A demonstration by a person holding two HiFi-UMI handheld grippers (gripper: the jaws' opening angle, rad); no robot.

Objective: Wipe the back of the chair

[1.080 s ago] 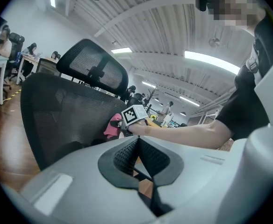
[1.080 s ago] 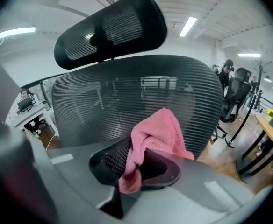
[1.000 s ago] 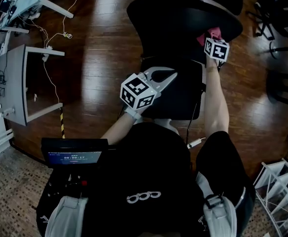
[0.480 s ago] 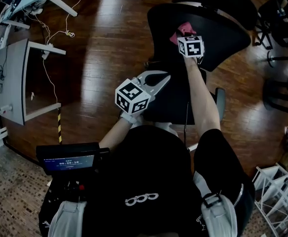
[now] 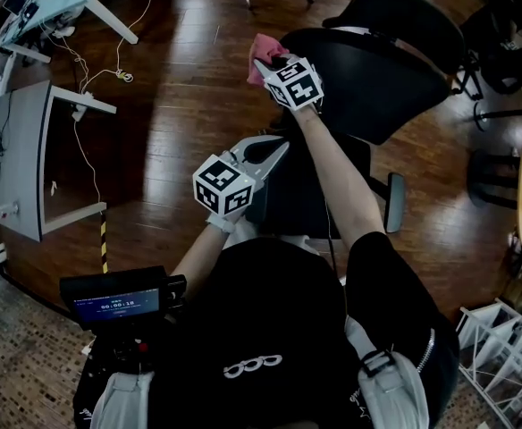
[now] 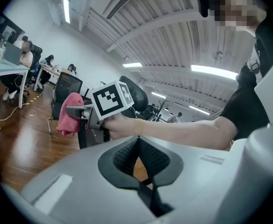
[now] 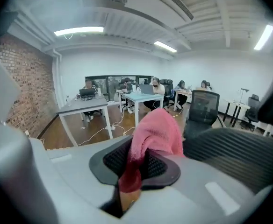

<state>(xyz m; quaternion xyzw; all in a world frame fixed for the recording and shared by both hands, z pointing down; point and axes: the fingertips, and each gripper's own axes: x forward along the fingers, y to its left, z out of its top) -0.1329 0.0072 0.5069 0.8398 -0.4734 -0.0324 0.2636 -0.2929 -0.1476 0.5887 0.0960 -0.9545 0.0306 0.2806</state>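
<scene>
Pink cloth (image 7: 156, 133) is pinched tight in my right gripper (image 7: 141, 164). The chair back (image 7: 241, 155) sits just to the right of the cloth, its long edge running sideways, so I think I must sweep right. My left gripper (image 6: 137, 148) is closed on nothing, lower down.

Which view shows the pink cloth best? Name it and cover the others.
The right gripper view: the pink cloth fills the centre, pinched by the right gripper. The left gripper view shows it small, hanging from that gripper, at the left. The head view shows just a corner beyond the marker cube.
</scene>
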